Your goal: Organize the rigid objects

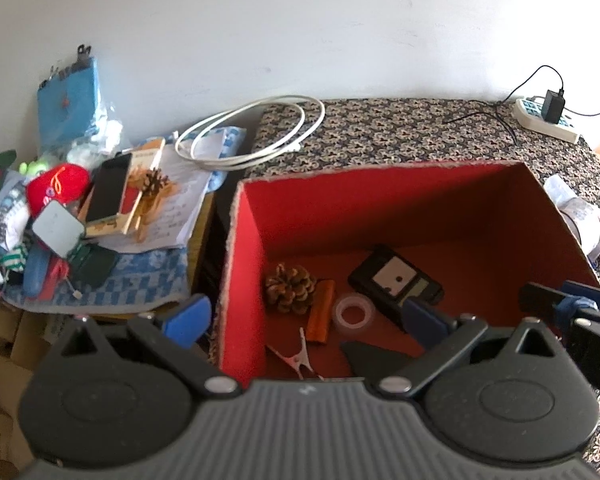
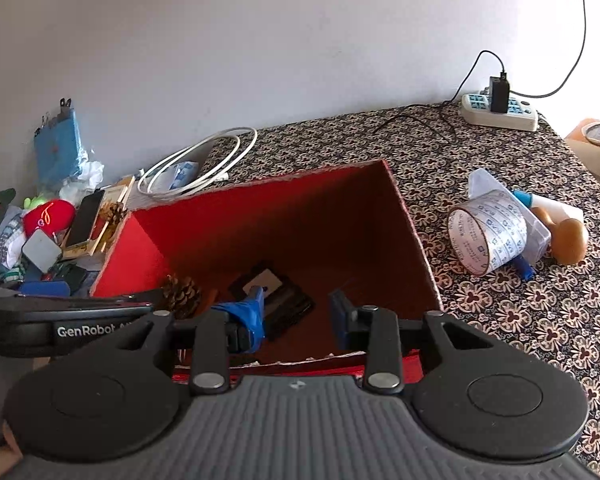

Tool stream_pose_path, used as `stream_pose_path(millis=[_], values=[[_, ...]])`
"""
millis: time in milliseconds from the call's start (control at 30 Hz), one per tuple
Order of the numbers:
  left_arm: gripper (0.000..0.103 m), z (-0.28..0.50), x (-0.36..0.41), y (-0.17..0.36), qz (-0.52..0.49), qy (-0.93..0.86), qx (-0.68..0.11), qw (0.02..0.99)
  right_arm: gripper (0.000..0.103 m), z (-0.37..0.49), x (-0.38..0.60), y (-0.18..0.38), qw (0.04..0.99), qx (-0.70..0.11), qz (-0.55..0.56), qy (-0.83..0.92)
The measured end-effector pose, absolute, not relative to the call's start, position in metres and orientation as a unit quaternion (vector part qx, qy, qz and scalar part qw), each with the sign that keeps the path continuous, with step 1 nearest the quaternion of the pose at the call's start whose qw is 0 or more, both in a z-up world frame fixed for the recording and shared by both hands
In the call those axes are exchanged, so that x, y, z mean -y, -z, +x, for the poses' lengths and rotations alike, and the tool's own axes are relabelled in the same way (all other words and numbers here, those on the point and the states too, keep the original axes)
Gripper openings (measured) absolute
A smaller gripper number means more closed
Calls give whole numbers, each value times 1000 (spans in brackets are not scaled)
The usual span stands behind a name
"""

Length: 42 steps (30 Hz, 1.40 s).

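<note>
Nearest, the left gripper [image 1: 306,320] hangs with jaws spread wide and empty over the near edge of the red box [image 1: 380,216], while the right gripper [image 2: 298,318] stands part-open, grasping nothing. Inside lie a pinecone [image 1: 290,289], an orange cylinder [image 1: 321,312], a tape ring [image 1: 353,314] and a black device [image 1: 396,280]; farther off, a large tape roll [image 2: 486,236] rests on the patterned cloth [image 2: 500,312].

You have a plain white wall [image 1: 300,20] across the whole top of both views. Below it, a dark cloth with a pale floral pattern [image 1: 400,132] covers the tabletop at centre and right. At upper right of the left wrist view you see a white power strip [image 1: 548,122] lying on that cloth against the wall, with a black adapter [image 1: 553,105] plugged into it and thin black leads running off. A coiled white cable [image 1: 240,167] lies at upper centre. At left, a blue packet [image 1: 70,96] leans on the wall, a blue checked cloth [image 1: 148,276] lies below it, and cardboard boxes [image 1: 4,360] fill the lower left corner.
</note>
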<state>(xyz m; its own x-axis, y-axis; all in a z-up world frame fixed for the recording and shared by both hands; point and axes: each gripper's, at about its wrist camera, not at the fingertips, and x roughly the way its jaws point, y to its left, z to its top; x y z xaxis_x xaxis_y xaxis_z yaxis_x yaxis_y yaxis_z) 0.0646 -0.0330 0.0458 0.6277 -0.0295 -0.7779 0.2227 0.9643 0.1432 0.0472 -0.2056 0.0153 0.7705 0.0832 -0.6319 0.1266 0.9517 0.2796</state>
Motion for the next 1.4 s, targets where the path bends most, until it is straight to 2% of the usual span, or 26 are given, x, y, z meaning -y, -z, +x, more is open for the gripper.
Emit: stream_pose_path(millis=[1400], values=[[101, 76, 49, -23, 118, 66, -461, 877, 18, 51, 222, -2, 918, -359, 169, 13]])
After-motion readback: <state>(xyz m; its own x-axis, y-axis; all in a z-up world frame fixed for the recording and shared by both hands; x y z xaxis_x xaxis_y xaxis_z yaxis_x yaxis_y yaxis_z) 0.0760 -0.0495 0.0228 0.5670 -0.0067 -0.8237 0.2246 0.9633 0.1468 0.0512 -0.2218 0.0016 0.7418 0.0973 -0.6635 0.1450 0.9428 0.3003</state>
